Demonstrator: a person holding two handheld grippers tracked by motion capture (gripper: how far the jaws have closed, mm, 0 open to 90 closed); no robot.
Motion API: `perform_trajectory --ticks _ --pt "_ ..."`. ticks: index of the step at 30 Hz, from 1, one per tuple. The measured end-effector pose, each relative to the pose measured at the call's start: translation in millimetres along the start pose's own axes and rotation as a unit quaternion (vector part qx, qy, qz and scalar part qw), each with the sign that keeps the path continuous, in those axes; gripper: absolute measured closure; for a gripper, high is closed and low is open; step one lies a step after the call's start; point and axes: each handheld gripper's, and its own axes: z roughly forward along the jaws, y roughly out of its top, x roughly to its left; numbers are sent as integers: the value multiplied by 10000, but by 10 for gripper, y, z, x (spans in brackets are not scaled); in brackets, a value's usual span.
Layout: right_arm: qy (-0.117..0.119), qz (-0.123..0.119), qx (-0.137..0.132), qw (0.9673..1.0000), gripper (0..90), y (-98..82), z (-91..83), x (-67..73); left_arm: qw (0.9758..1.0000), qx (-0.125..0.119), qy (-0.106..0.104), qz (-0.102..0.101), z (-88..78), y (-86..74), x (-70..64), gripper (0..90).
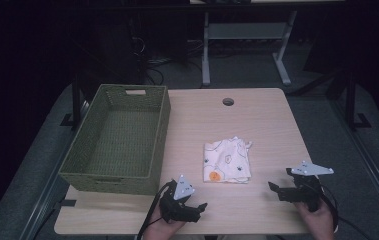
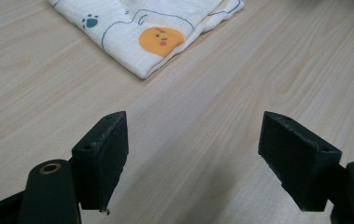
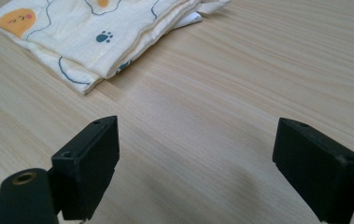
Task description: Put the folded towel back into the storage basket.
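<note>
A folded white cloth (image 1: 227,160) with an orange face and paw prints lies in the middle of the wooden table (image 1: 257,120). My left gripper (image 1: 197,202) rests near the front edge, just left of and nearer than the cloth, its jaws open over bare wood. In the left gripper view (image 2: 193,158) the cloth (image 2: 146,32) lies ahead, apart from the jaws. My right gripper (image 1: 281,180) stands open at the front right. In the right gripper view (image 3: 195,168) the cloth (image 3: 95,32) is ahead at the upper left, untouched.
A green woven basket (image 1: 119,137) with nothing in it stands on the table's left side. A round cable hole (image 1: 228,102) sits near the far edge. Desk legs and cables stand on the dark floor beyond.
</note>
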Motion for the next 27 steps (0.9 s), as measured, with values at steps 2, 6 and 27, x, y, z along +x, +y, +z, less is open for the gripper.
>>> perform_trajectory --ticks 2,6,27 --pt "2 1 -15 10000 142 -1 0 -3 10000 11 18 -13 7 1 5 249" --pt "61 13 -37 10000 142 -6 7 -21 9999 -10 111 -87 29 20 -6 249" --pt "-15 136 -200 9997 141 -12 -57 -73 9997 157 44 196 163 546 -44 249"
